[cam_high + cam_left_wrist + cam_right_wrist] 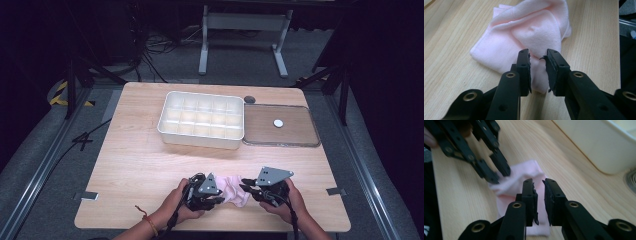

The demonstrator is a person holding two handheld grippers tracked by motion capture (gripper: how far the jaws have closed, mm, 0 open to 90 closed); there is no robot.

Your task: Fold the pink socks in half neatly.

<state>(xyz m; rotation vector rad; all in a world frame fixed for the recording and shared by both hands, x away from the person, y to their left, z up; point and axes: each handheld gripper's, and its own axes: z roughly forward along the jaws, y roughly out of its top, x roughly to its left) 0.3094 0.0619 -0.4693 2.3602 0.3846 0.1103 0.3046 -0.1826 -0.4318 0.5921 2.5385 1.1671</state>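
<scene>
Both the left claw (pixel 216 196) and right claw (pixel 247 185) stand slightly open, gripping nothing, over the pink cloth (pixel 234 189) on the desk (pixel 135 165).

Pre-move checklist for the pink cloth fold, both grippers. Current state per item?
1. Pink cloth lies on the table, between the two grippers: ok.
2. Left gripper has cloth in the gap between its jaws: ok. Whether the pads press on it: cannot tell.
3. Right gripper gripping cloth: not ok; a gap shows between the jaws, with the cloth below and behind them.
4. Cloth laid flat: not ok; it is bunched and folded over itself.
5. White compartment tray and clear lid stand apart from the cloth, farther up the table: ok.
</scene>
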